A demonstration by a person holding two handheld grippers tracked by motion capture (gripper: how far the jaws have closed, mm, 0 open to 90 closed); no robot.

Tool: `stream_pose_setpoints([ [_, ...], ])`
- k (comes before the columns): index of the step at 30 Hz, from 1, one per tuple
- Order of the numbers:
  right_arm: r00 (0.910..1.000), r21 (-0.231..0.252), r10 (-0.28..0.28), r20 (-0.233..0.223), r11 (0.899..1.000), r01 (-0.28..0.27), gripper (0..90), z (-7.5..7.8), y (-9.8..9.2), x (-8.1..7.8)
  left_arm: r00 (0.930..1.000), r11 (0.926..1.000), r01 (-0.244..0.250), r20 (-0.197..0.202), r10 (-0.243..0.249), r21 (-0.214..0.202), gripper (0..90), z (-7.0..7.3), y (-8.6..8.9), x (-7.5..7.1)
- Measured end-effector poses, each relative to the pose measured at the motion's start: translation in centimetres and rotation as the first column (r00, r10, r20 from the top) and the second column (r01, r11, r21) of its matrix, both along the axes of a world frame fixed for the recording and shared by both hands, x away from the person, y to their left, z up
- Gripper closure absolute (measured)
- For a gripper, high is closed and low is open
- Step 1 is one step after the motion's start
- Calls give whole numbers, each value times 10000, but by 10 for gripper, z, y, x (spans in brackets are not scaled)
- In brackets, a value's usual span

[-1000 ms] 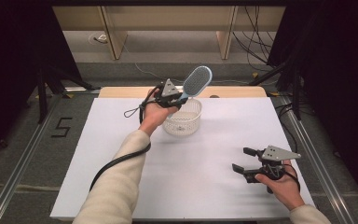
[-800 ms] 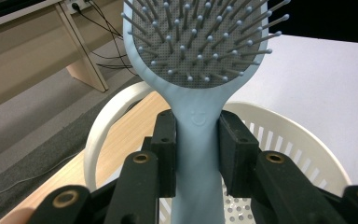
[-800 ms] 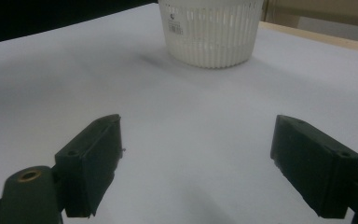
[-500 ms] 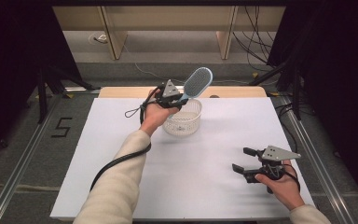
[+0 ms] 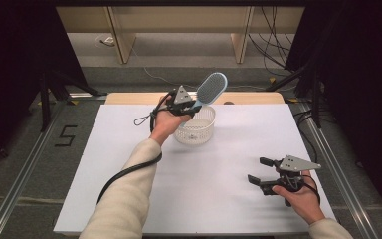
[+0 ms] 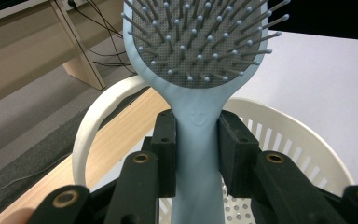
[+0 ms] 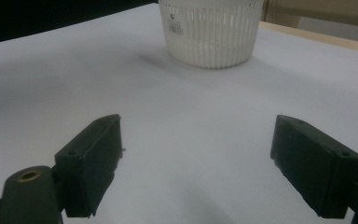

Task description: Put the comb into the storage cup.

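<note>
Left gripper [image 5: 195,105] clamps the handle of the light-blue hairbrush [image 5: 212,89], bristle head tilted up over the white slotted basket [image 5: 195,130] at the far middle of the white table [image 5: 229,209]. Right gripper [image 5: 261,171] rests near the front right, jaws wide, nothing between them.

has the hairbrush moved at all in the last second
No. In the high view the hairbrush, clamped in the left gripper, sits at the same spot above the white basket's far rim as before.

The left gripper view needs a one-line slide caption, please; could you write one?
Left tool clamps a light-blue hairbrush by its handle above a white slotted basket.
</note>
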State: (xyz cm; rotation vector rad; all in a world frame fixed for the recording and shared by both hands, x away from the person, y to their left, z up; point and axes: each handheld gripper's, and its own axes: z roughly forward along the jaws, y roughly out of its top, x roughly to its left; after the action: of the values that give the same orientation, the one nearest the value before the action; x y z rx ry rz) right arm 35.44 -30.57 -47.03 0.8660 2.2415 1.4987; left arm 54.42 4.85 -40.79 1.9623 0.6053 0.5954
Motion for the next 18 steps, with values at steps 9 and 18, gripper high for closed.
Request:
stream_pose_setpoints([
  [9, 10000, 16, -10, -26, 10000, 10, 174, 0, 0, 0, 10000, 10000, 5, -34, -5, 44, 698, -2, 0, 1],
  [18, 10000, 11, -5, -14, 10000, 5, 173, 0, 0, 0, 10000, 9999, 65, -19, -64, 136, 698, -2, -2, 1],
])
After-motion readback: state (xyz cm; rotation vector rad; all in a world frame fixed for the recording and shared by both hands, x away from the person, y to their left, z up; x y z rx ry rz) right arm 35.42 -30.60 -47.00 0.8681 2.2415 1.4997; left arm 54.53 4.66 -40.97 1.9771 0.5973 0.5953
